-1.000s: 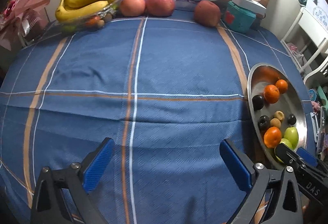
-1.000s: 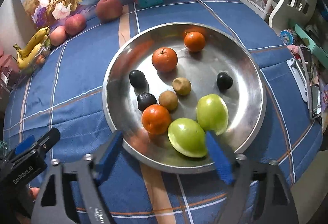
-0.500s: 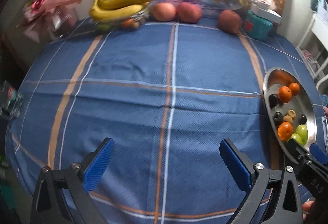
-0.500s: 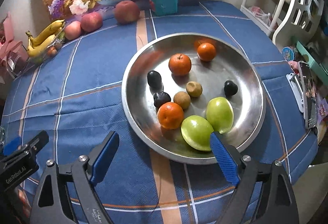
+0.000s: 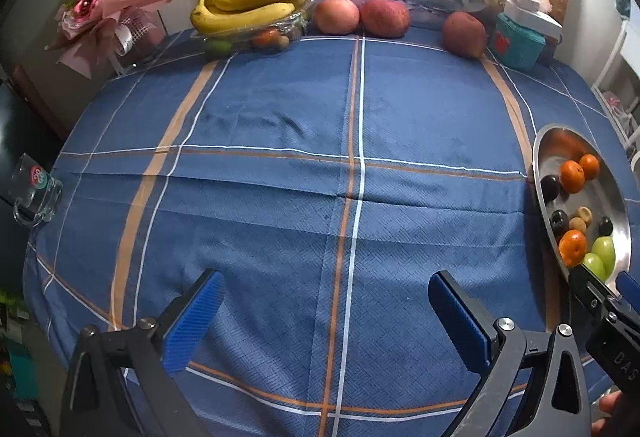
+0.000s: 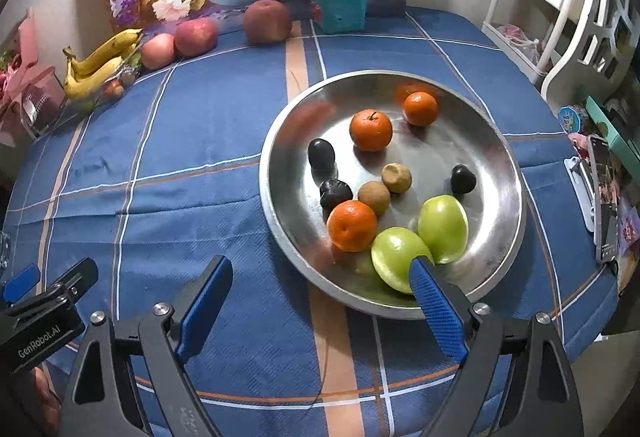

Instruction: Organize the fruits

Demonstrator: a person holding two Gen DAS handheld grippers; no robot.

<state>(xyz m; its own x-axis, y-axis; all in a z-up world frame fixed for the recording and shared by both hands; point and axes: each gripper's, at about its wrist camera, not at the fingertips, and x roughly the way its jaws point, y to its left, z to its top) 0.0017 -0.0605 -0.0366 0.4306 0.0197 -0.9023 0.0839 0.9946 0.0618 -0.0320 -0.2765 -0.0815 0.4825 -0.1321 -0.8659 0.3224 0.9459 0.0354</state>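
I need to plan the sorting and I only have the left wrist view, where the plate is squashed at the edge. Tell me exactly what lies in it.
Observer: The right wrist view shows the steel plate whole: three oranges, two green apples, three dark plums and two small brown fruits.
Operator: Say where the green apples sit.
Observer: Both green apples lie at the plate's near rim, side by side; the right gripper is open, one fingertip in front of the nearer apple.
Operator: Report what is beyond the plate on the right.
Observer: A phone lies at the tablecloth's right edge, past the plate.
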